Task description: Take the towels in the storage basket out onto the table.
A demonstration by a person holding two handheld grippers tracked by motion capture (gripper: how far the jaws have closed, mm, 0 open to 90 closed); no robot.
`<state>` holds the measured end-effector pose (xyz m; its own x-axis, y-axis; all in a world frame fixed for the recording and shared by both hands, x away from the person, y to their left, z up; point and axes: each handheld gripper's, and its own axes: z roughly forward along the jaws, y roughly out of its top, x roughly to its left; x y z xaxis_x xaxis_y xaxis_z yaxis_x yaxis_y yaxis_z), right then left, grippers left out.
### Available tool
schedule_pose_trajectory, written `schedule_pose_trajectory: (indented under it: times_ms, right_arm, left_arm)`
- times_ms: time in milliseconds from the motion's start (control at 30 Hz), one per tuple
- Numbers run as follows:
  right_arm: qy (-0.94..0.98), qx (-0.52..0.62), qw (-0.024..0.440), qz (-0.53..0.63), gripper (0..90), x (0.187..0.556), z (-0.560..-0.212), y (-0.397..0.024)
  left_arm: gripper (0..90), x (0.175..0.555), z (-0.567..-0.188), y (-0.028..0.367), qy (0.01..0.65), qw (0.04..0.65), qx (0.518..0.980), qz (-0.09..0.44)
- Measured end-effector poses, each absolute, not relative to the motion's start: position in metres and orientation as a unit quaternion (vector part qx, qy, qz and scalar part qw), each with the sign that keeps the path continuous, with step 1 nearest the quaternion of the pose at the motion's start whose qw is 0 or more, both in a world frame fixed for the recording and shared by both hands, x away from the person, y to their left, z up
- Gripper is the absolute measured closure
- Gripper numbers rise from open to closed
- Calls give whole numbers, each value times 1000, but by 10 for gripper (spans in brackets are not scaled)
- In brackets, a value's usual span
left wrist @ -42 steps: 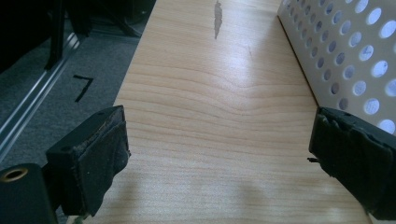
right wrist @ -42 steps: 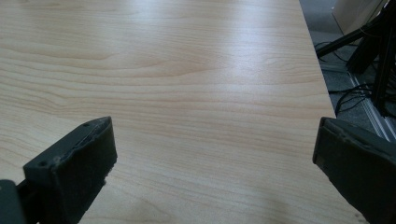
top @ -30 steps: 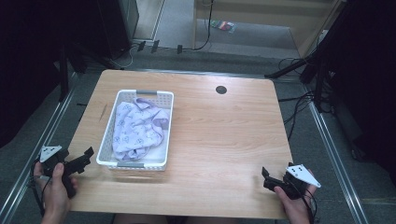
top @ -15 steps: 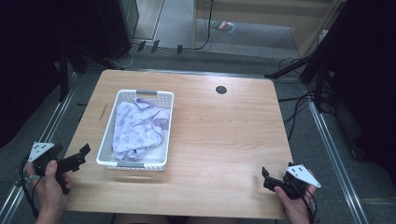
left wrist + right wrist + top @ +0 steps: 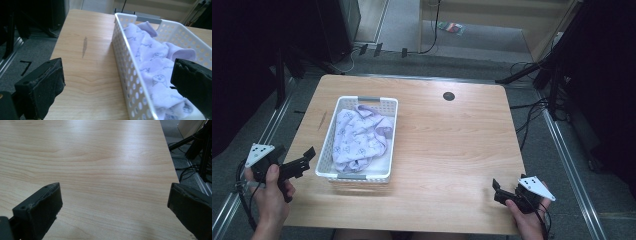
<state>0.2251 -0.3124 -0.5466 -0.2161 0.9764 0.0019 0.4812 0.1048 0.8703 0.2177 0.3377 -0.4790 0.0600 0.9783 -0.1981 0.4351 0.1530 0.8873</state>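
- My right gripper (image 5: 498,191) is released, empty, at the near table (image 5: 452,150) edge; little risk there.
- My left gripper (image 5: 304,161), spread wide beside the basket (image 5: 326,145), could snag its wall.
- The cloth (image 5: 362,137) lies inside; a pull might drag the basket.

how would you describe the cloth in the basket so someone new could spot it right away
On the wooden table, look to its left half for the white perforated basket. The cloth lies crumpled inside it: pale lilac with small printed figures, the one soft thing on the table.
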Motion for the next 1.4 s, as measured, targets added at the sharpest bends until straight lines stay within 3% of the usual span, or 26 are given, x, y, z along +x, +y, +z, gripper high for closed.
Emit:
schedule_pose_trajectory:
  times_ms: [700, 967, 1233, 1400]
  right_arm:
    - [673, 542, 313, 395, 0, 225, -547, -313]
    - [672, 542, 312, 396, 0, 225, -547, -313]
    - [673, 541, 311, 397, 0, 225, -547, -313]
    - [673, 540, 311, 398, 0, 225, -547, -313]
  left_arm:
    - [0, 263, -444, 266, 583, 464, 607, 277]
    - [0, 292, -450, 243, 589, 461, 614, 251]
    - [0, 314, -464, 220, 591, 430, 628, 266]
    - [0, 329, -476, 212, 610, 412, 636, 230]
